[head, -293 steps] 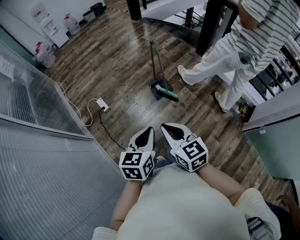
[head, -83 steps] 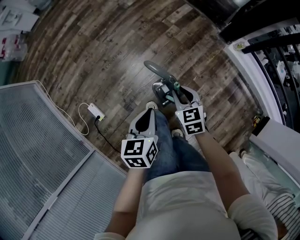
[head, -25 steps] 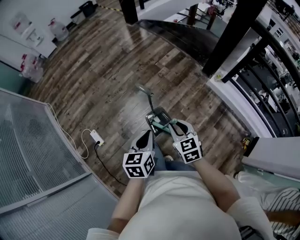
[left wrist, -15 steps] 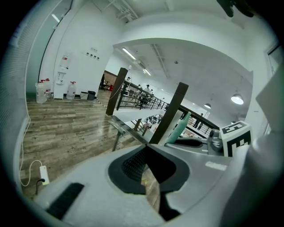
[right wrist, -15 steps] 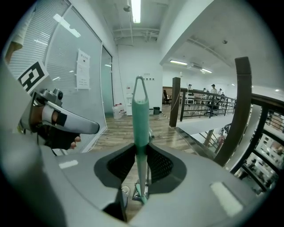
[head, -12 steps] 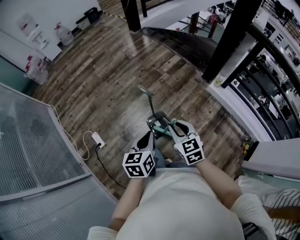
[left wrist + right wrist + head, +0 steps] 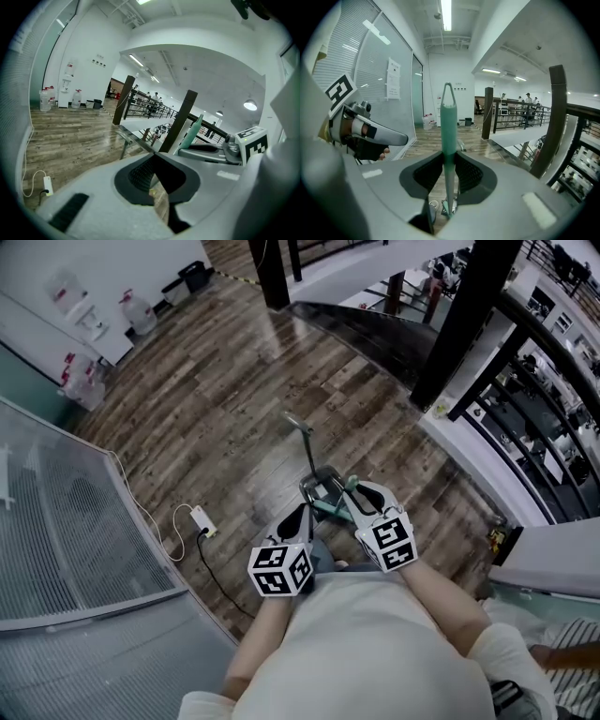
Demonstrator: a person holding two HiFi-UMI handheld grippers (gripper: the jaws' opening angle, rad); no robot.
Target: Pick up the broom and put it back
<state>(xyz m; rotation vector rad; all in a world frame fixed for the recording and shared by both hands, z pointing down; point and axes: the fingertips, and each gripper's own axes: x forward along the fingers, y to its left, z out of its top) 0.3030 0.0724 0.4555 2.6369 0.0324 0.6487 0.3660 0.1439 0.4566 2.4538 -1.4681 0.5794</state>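
A dark wood-plank floor [image 7: 234,399] is seen from above, with a shine across it near the black pillar [image 7: 464,324]. On the left it is bounded by a glass partition [image 7: 84,521] backed with blinds. On the right it is bounded by a white ledge and a dark railing [image 7: 553,362]. A white power strip [image 7: 200,519] is laid on the planks near the glass, with its cable curled beside it. Water bottles [image 7: 139,310] are stood at the far white wall.

The green broom [image 7: 448,122] is held upright just in front of the person, and its handle is clamped between the pads of the right gripper [image 7: 449,157]. The looped top is left standing above the jaws. The dustpan [image 7: 307,442] is stood on the floor just beyond. The left gripper [image 7: 153,157] is carried beside it with its jaw tips met and nothing held.
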